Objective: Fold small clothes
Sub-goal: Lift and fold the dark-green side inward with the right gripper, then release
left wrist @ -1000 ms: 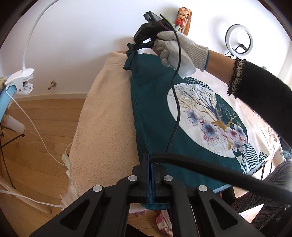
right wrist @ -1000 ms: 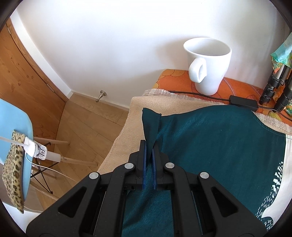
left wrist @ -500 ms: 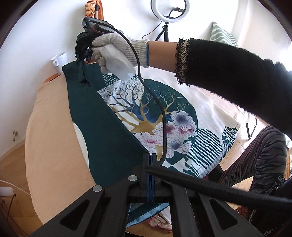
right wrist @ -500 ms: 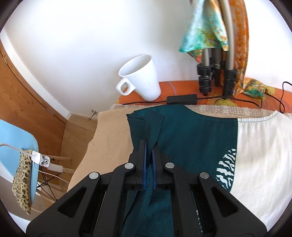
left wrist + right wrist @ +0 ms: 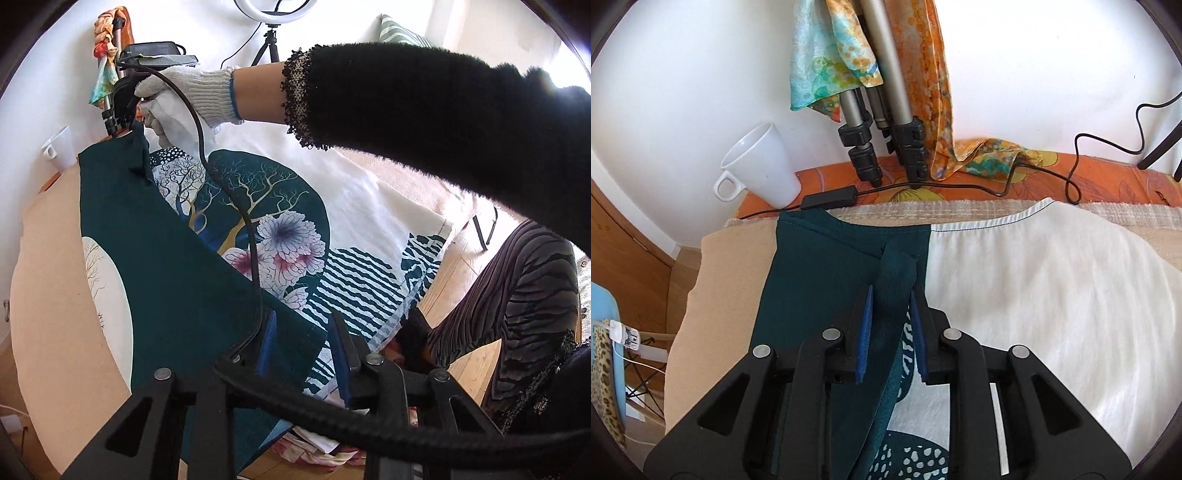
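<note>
The left gripper (image 5: 304,343) is opening its jaws, and the blue pads (image 5: 266,341) are standing clear of the dark teal cloth (image 5: 155,266), whose near corner is still lying between them without being pressed. The right gripper (image 5: 891,314) is opening too; a raised fold of the same teal cloth (image 5: 895,280) is passing between its blue pads (image 5: 865,332), loose rather than pinched.

The cloth is lying folded over itself on a beige padded surface (image 5: 55,295), its teal flap covering part of the printed side with pale flowers and gold branches (image 5: 284,236), and its white part (image 5: 1052,295) is spreading to the right in the right wrist view.

In the left wrist view a gloved hand (image 5: 177,96) with a black fuzzy sleeve (image 5: 424,110) is reaching across the cloth to the far corner, and a black cable (image 5: 236,206) is trailing from it over the print toward the near gripper, crossing the view.

Beyond the far edge a white mug (image 5: 759,170) is standing on an orange patterned cover (image 5: 1052,181), beside tripod legs (image 5: 886,110) draped with a colourful scarf (image 5: 827,51); a small black adapter box (image 5: 829,197) and its cord are lying just past the cloth's edge. A ring light (image 5: 273,9) is standing at the back wall.
</note>
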{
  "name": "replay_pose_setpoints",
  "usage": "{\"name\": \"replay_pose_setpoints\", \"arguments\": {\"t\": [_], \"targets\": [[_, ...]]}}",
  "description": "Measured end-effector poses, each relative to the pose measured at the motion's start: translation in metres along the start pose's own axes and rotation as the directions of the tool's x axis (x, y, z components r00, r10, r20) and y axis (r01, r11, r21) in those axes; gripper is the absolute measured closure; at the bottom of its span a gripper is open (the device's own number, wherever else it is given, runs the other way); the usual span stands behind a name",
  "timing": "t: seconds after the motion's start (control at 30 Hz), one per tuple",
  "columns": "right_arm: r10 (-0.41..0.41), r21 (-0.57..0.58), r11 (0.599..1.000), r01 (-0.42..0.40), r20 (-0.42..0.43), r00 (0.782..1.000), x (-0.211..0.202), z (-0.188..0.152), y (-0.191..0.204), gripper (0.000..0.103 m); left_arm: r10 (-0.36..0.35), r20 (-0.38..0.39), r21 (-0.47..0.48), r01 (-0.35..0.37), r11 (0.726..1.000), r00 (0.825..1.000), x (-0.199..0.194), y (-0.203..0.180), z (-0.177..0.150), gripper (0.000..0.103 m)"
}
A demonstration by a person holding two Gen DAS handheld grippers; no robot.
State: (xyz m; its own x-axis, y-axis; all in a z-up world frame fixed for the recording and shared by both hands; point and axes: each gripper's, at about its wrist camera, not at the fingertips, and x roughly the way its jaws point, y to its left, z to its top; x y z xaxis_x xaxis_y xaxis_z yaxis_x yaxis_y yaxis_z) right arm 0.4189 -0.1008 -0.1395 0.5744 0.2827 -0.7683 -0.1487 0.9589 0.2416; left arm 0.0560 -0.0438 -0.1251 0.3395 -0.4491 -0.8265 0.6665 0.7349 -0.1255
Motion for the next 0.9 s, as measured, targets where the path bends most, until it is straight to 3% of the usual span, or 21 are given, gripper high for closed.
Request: {"name": "replay_pose_setpoints", "arguments": {"t": [0.13, 0.33, 0.57, 0.9], "targets": [[-0.046, -0.029, 0.998, 0.048, 0.050, 0.998, -0.014, -0.003, -0.005, 0.059, 0.011, 0.003, -0.002, -0.011, 1.000, 1.000, -0.013, -0.004, -0.008, 0.074], [0.026, -0.047, 0.999, -0.023, 0.063, 0.998, -0.046, -0.011, -0.004, 0.059, 0.075, 0.022, -0.045, -0.074, 0.996, 0.997, -0.037, 0.000, -0.025, 0.074], [0.086, -0.052, 0.995, -0.081, 0.103, 0.991, -0.112, -0.026, -0.008, 0.059, 0.147, 0.085, -0.103, -0.138, 0.985, 0.986, -0.063, -0.006, -0.041, 0.074], [0.085, -0.010, 0.996, -0.085, 0.189, 0.978, -0.232, -0.030, -0.062, 0.058, 0.201, 0.148, -0.161, -0.177, 0.971, 0.968, -0.078, -0.026, -0.051, 0.074]]}}
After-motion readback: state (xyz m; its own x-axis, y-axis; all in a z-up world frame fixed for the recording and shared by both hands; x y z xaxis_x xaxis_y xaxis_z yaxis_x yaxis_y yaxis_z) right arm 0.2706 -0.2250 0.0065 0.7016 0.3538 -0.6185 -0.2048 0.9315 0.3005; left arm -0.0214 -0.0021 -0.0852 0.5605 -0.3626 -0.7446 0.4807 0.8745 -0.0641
